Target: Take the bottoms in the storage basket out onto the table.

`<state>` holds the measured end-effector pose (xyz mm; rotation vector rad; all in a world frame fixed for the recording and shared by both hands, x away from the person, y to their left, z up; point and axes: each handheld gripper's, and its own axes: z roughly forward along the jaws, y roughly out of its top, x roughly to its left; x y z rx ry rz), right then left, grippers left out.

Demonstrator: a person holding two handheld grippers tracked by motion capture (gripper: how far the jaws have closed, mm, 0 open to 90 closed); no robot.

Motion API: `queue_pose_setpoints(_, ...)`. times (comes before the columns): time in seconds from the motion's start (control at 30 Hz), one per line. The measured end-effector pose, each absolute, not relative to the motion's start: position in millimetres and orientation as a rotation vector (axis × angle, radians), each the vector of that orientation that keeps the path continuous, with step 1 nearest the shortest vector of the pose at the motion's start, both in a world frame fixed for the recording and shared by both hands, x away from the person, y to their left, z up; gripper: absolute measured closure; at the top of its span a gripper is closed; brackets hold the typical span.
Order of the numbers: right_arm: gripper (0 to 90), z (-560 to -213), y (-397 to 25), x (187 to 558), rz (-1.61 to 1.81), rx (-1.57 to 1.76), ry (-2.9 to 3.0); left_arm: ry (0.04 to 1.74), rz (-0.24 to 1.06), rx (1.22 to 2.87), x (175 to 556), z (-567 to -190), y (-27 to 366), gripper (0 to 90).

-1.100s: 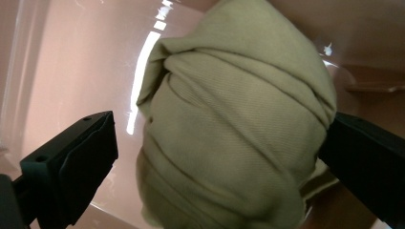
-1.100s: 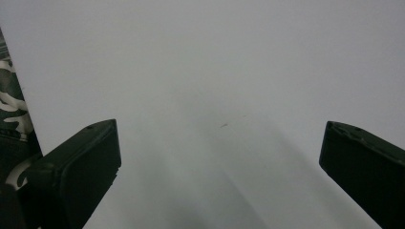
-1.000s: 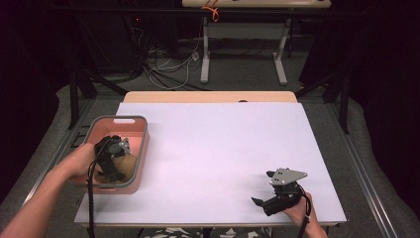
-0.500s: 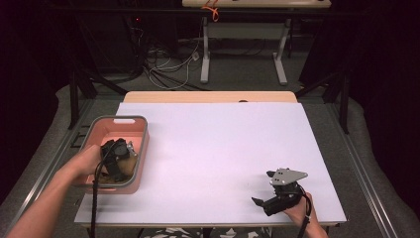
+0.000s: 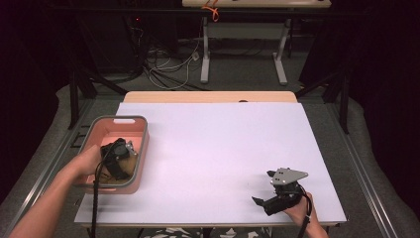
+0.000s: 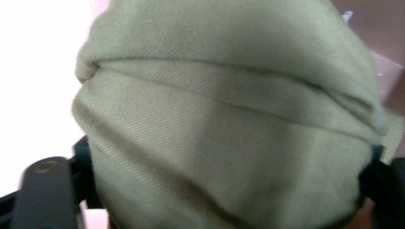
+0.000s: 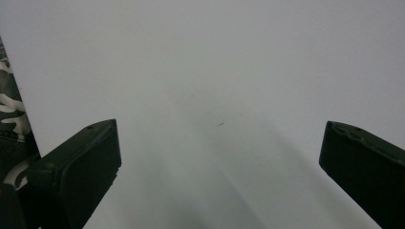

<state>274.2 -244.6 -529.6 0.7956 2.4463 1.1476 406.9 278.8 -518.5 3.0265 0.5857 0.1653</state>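
A wad of pale beige cloth (image 6: 224, 109) bulges between the two black jaws of my left gripper (image 6: 215, 179) and touches both; the jaws' tips are hidden behind it. From above, my left gripper (image 5: 116, 156) sits down inside a pink bin (image 5: 119, 119) at the table's left, with a bit of tan cloth (image 5: 131, 159) beside it. My right gripper (image 5: 264, 187) rests on the white table top (image 5: 218, 144) near the front right corner. Its jaws stand wide apart over bare table, so the right gripper (image 7: 219, 157) is open.
The bin has a grey rim and stands at the left edge of the table. A wooden strip (image 5: 208, 96) runs along the far edge. Cables and desk legs (image 5: 205, 59) lie on the floor beyond. Camouflage-patterned fabric (image 7: 9, 109) is visible past the near table edge.
The left hand and gripper have shifted slightly forward inside the bin. The right gripper has stayed where it was.
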Motion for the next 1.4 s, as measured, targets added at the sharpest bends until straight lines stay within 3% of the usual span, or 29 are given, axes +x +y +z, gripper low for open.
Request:
queue_pose_setpoints(0.27, 0.0, -529, -244, 274, 1.147, 0.793, 2.443, 0.571, 0.185, 3.013, 402, -514, 280, 30.5)
queue_pose_setpoints(1.4, 0.0, -529, -246, 274, 1.144, 0.795, 2.428, 0.695, 0.215, 2.870, 390, -499, 290, 32.3)
